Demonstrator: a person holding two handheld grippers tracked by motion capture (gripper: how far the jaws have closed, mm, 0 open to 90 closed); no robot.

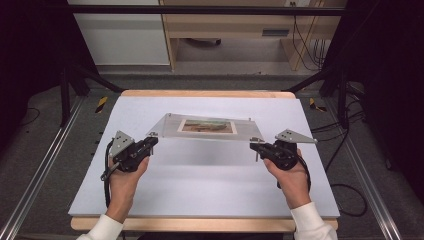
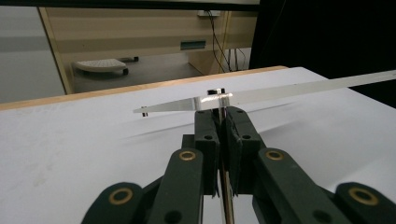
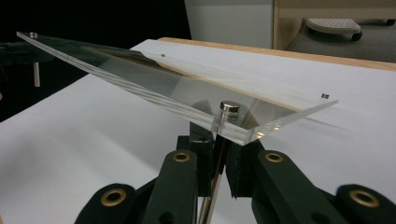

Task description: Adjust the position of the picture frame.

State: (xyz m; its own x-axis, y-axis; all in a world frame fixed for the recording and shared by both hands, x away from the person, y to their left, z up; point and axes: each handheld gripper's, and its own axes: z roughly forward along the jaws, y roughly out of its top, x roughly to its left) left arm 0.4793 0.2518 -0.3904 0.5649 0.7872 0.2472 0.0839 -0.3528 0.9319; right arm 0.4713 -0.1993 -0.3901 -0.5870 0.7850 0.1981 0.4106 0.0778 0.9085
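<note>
High view: a clear acrylic frame (image 1: pixel 207 131) with a landscape picture inside is held level above the middle of the white counter (image 1: pixel 200 185), carried by its near corner standoff pins. Left gripper (image 1: pixel 151 142) and right gripper (image 1: pixel 256 146) jaws are each clenched on one pin, so the panel stays balanced and unsmudged.

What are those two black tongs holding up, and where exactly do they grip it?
A clear picture frame, lifted off the table. Each tongs, left and right, pinches a metal leg under a near corner.
</note>
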